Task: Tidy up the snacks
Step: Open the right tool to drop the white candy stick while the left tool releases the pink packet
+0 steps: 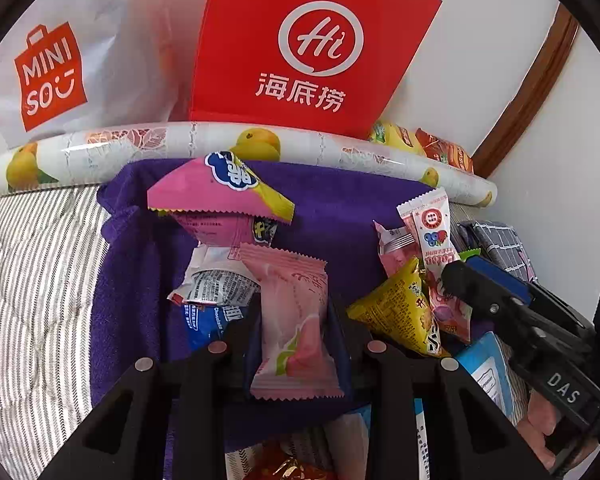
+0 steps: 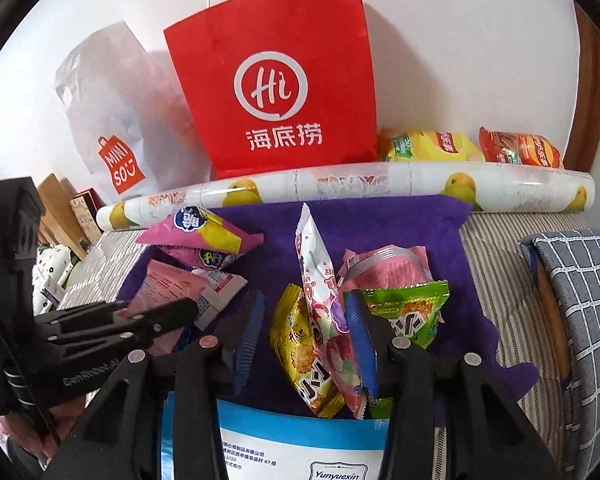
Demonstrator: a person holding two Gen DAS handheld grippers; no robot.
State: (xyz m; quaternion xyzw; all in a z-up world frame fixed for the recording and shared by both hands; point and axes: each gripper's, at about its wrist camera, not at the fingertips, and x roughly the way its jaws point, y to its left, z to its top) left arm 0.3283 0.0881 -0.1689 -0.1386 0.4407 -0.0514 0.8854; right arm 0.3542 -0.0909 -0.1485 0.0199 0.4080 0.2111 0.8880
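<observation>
Snacks lie heaped on a purple towel [image 2: 380,220]: the left gripper [image 1: 296,320] clamps a pink packet [image 1: 292,312], the right gripper [image 2: 304,336] stands loosely parted around a yellow packet [image 2: 300,356] (fruit-printed roll [image 2: 380,184] and red bag [image 2: 276,80] wall off the back).

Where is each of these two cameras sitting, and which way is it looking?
Left wrist view: on the left gripper, looking down past its fingers, which clamp a pale pink packet; the right gripper shows alongside.
Right wrist view: on the right gripper, jaws apart around a yellow packet; the left gripper shows alongside.
Both share the red bag and purple towel.
</observation>
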